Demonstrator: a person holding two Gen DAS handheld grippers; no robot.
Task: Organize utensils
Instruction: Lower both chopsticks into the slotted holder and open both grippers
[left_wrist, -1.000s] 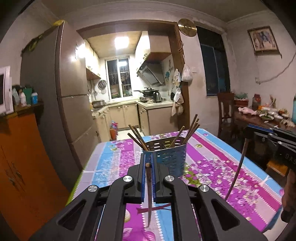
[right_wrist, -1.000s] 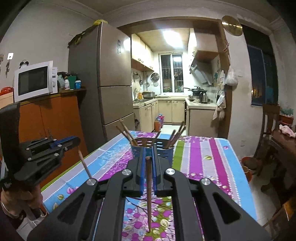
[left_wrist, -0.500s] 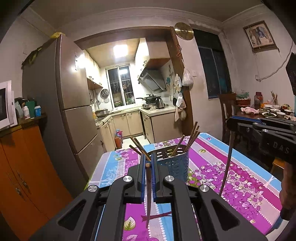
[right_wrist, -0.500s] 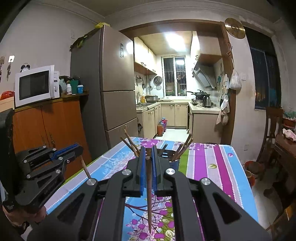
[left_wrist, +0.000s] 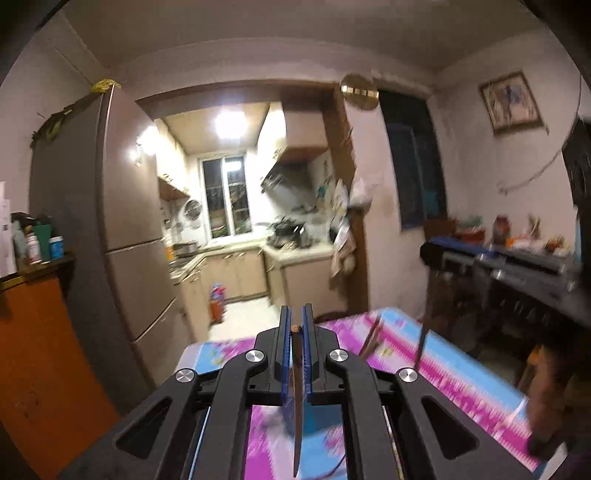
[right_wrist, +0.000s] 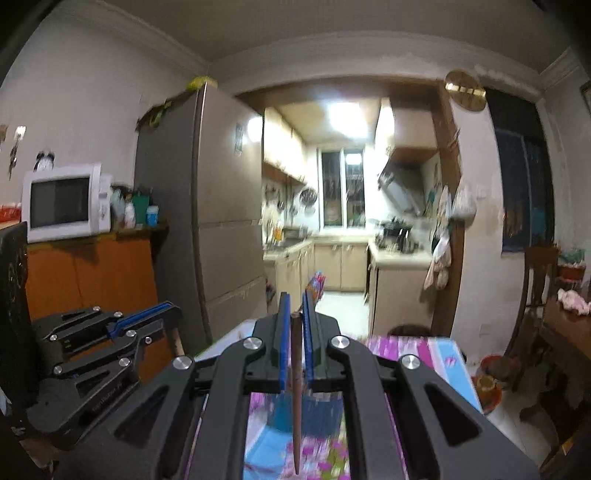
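Both grippers are rising: the blue utensil holder, in full view ahead of the jaws a second ago, is now dropping almost out of sight beneath them, and the frames are blurring. The left gripper (left_wrist: 294, 334) is pinching a wooden chopstick (left_wrist: 296, 406) near its blunt top end, the tapered tip hanging straight down below the blue pads; the right gripper (right_wrist: 294, 321) is clamping a second chopstick (right_wrist: 296, 398) the same way. Each stick is probably handling as light, stiff and smooth — apt to swivel in so narrow a pinch, so a hold near the thick end is suiting it. Beyond the fingers the floral tablecloth (left_wrist: 458, 376) is stretching away, with chopstick ends (left_wrist: 373, 339) poking up just right of the left gripper. Nothing is blocking the way down — farther off are the fridge (right_wrist: 221, 229) and the lit kitchen.
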